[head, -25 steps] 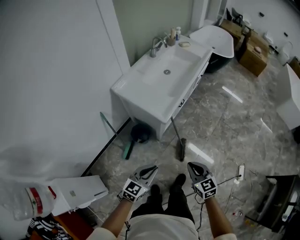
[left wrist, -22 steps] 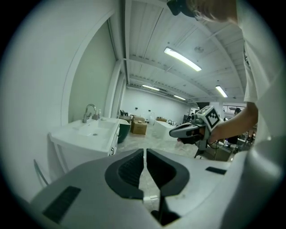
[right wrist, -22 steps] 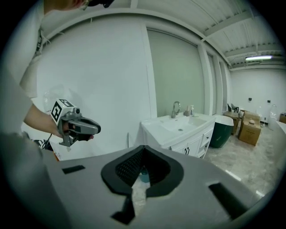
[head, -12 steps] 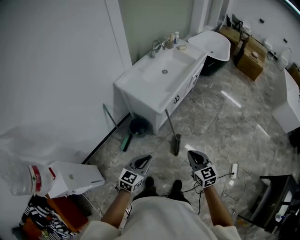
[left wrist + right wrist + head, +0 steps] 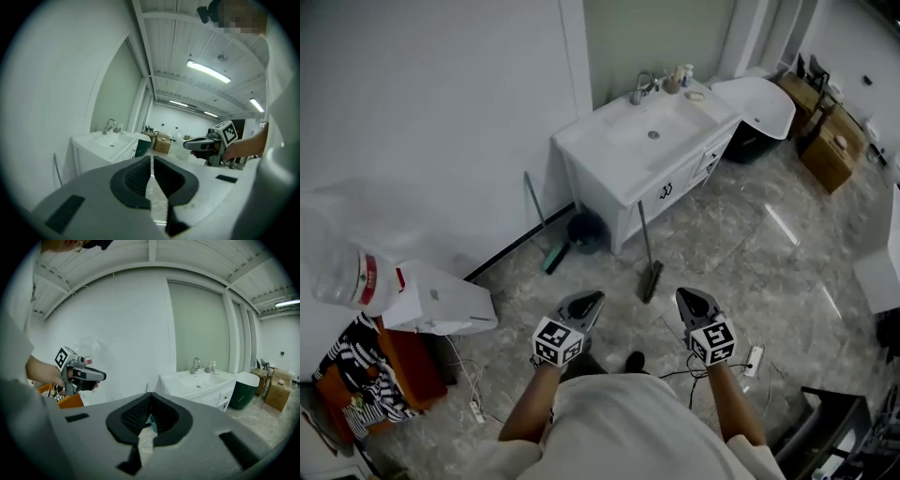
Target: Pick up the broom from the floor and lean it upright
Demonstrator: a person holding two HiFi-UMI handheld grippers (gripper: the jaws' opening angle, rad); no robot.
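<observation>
The broom (image 5: 645,246) stands tilted with its handle top against the front of the white sink cabinet (image 5: 628,183) and its dark brush head (image 5: 651,281) on the marble floor. Both grippers hover well short of it, above the person's feet. My left gripper (image 5: 592,299) is shut with nothing in it. My right gripper (image 5: 682,296) is likewise shut and empty. The left gripper view shows its jaws meeting at the left gripper (image 5: 152,164), with the right gripper (image 5: 186,145) off to the side. In the right gripper view the right gripper (image 5: 151,401) points at the sink cabinet (image 5: 206,380).
A teal-handled dustpan (image 5: 555,257) and a dark bin (image 5: 586,231) sit at the cabinet's left foot. A white box (image 5: 441,300) and a water bottle (image 5: 342,279) lie at the left. A power strip (image 5: 752,359) and cables trail on the floor at the right.
Both grippers have risen and drawn back from the broom, still shut. The head view has pulled back and now shows more floor. The broom stays leaning on the cabinet.
</observation>
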